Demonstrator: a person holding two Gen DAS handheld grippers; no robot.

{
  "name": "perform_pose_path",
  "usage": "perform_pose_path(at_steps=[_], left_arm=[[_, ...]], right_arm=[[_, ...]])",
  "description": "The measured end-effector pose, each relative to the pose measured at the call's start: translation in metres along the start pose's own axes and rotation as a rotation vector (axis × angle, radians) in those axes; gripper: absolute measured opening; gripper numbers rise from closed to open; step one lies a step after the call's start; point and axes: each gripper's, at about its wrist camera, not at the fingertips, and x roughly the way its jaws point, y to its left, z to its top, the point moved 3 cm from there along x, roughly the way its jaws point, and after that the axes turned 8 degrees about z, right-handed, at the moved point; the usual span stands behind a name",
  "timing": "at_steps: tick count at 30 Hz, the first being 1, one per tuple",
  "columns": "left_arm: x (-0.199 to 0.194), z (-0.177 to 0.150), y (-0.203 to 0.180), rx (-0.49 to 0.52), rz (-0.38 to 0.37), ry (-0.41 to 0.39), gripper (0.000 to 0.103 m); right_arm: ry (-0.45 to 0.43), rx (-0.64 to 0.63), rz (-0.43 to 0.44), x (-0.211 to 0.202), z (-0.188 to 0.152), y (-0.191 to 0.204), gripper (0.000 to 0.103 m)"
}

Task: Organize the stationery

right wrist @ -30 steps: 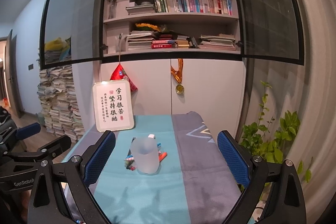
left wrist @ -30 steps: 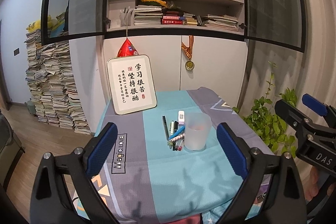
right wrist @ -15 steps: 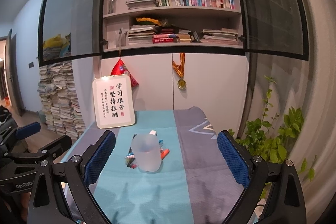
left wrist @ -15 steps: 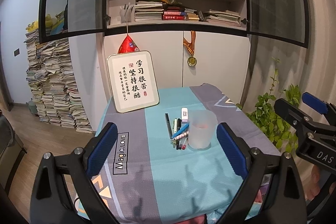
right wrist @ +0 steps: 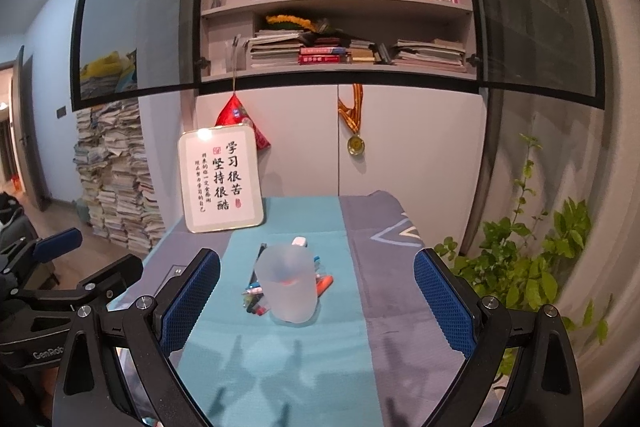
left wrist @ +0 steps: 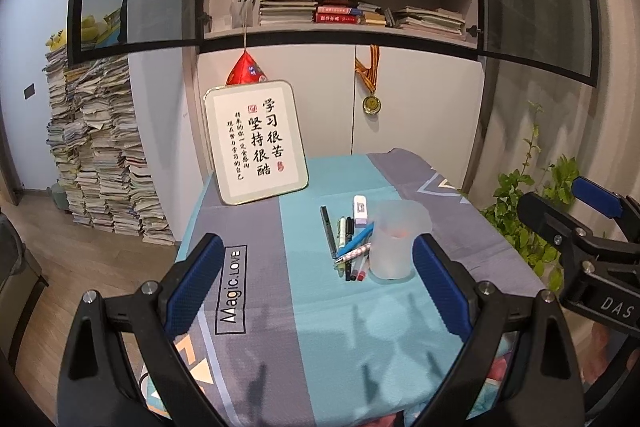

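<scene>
A frosted plastic cup point(left wrist: 396, 243) point(right wrist: 289, 282) stands upright on the cloth-covered table. Several pens and markers point(left wrist: 350, 243) point(right wrist: 253, 297) lie in a loose bunch on its left side, and a white eraser point(left wrist: 360, 207) lies just beyond them. In the right wrist view the cup hides most of the pens, and an orange marker point(right wrist: 325, 284) pokes out at its right. My left gripper point(left wrist: 316, 281) is open and empty, short of the pens and above the table's front. My right gripper point(right wrist: 316, 301) is open and empty too, hovering in front of the cup.
A framed calligraphy sign point(left wrist: 256, 141) point(right wrist: 220, 179) leans at the table's back left. Behind it are white cabinet doors with a hanging medal point(left wrist: 371, 103) and bookshelves above. A leafy plant point(right wrist: 532, 267) grows at the right, and paper stacks point(left wrist: 100, 155) stand at the left.
Both grippers have moved forward and slightly lower toward the table, so the cup and pens look bigger. Nothing on the table has moved.
</scene>
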Motion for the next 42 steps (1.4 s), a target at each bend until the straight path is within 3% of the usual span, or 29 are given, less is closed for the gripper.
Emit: perform_pose_path(at_steps=[13,26,34,38,39,40,41,42], left_arm=[[0.046,-0.016,0.036,-0.043,0.022,0.083,0.095],[0.097,-0.03,0.074,-0.088,0.055,0.138,0.095],[0.134,-0.032,0.071,-0.06,0.036,0.179,0.095],[0.15,-0.027,0.062,-0.042,0.015,0.188,0.095],[0.153,-0.026,0.058,-0.038,0.009,0.191,0.095],[0.157,-0.024,0.055,-0.035,0.001,0.194,0.095],[0.162,-0.023,0.051,-0.033,-0.01,0.2,0.095],[0.167,-0.021,0.047,-0.031,-0.017,0.21,0.095]], right_arm=[[0.112,-0.055,-0.021,0.056,-0.013,0.028,0.098],[0.224,0.017,-0.091,0.137,-0.039,0.028,0.098],[0.284,0.046,-0.151,0.183,-0.055,0.017,0.098],[0.258,0.048,-0.17,0.194,-0.055,0.012,0.098],[0.245,0.045,-0.169,0.195,-0.054,0.012,0.096],[0.236,0.038,-0.162,0.196,-0.053,0.011,0.08],[0.24,0.026,-0.136,0.198,-0.052,0.011,0.073],[0.243,0.014,-0.131,0.198,-0.051,0.008,0.074]])
